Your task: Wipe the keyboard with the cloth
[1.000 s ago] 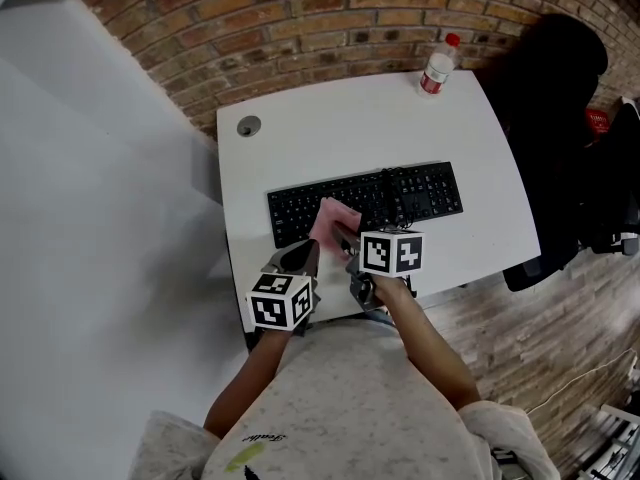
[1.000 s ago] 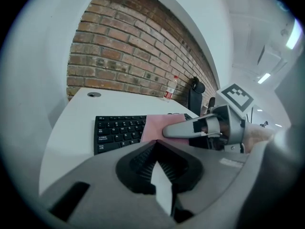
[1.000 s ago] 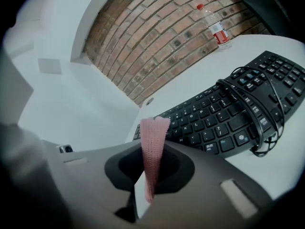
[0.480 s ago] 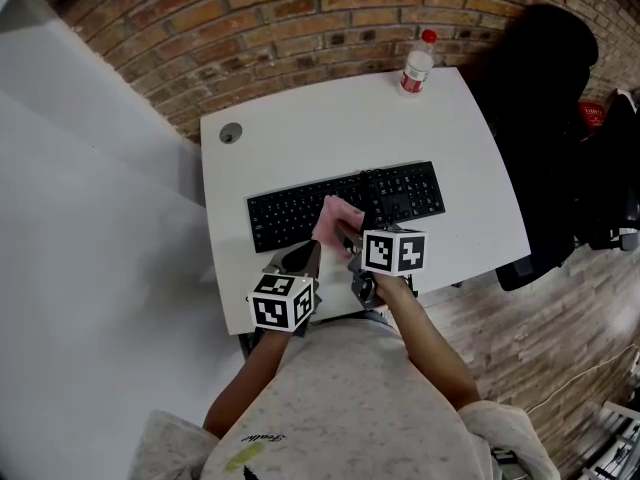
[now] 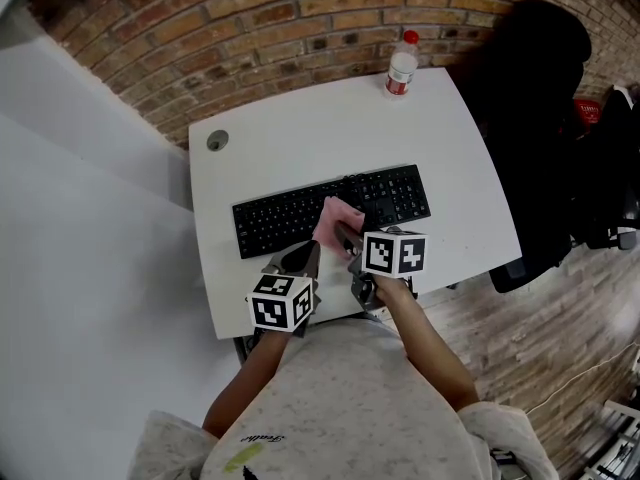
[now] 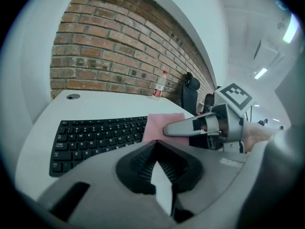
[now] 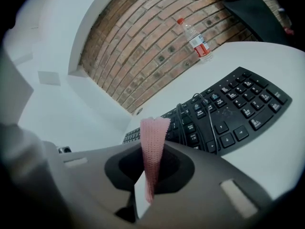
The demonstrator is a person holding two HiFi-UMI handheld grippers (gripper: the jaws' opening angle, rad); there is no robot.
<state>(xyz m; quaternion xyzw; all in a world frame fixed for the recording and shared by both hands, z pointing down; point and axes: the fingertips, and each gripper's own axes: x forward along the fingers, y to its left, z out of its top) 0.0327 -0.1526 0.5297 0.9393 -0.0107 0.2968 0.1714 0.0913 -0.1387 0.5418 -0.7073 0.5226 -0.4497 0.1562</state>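
Note:
A black keyboard (image 5: 300, 213) lies across the white desk (image 5: 320, 133). My right gripper (image 5: 345, 236) is shut on a pink cloth (image 5: 336, 218), which rests on the keys near the keyboard's middle. In the right gripper view the cloth (image 7: 154, 132) stands as a narrow strip pinched in that gripper (image 7: 153, 152), with the keyboard (image 7: 228, 109) beyond it. My left gripper (image 5: 305, 256) hangs at the desk's near edge, left of the cloth, shut with nothing in it. The left gripper (image 6: 155, 146) view shows the cloth (image 6: 159, 125) lying on the keyboard (image 6: 95, 137).
A thin black cable (image 7: 190, 123) drapes over the keys right of the cloth. A plastic bottle (image 5: 401, 65) with a red cap stands at the desk's far right corner. A round grommet hole (image 5: 217, 141) is at the far left. A black chair (image 5: 540, 88) stands on the right.
The right gripper and cloth have slid rightward along the keyboard, from its left third to about its middle. The left gripper has travelled alongside. Both stay shut.

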